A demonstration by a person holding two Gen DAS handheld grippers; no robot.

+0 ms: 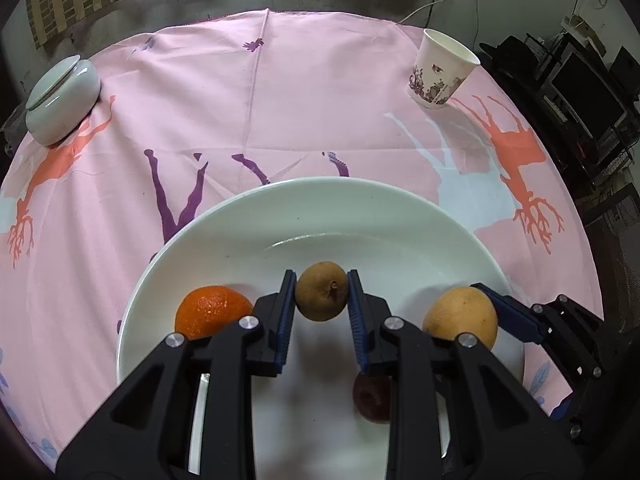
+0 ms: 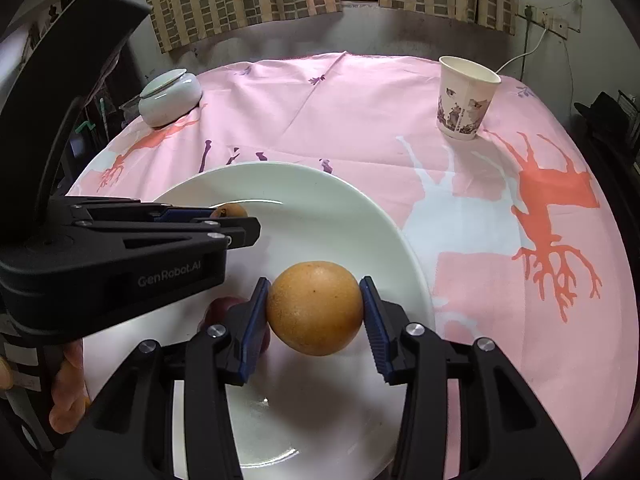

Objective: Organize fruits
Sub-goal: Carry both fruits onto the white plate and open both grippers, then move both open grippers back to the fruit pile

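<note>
Both grippers are loaded over the plate: left gripper pinches a kiwi, right gripper a yellow fruit. Round skins could squirt out, or bump the orange

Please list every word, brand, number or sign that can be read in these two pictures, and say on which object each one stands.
"GenRobot.AI": raised letters on the black body of the left tongs, seen in the right wrist view.
The paper cup carries only printed pictures; no words can be read on it.
The tablecloth shows silhouettes only, no text.
Nothing else is readable.
</note>
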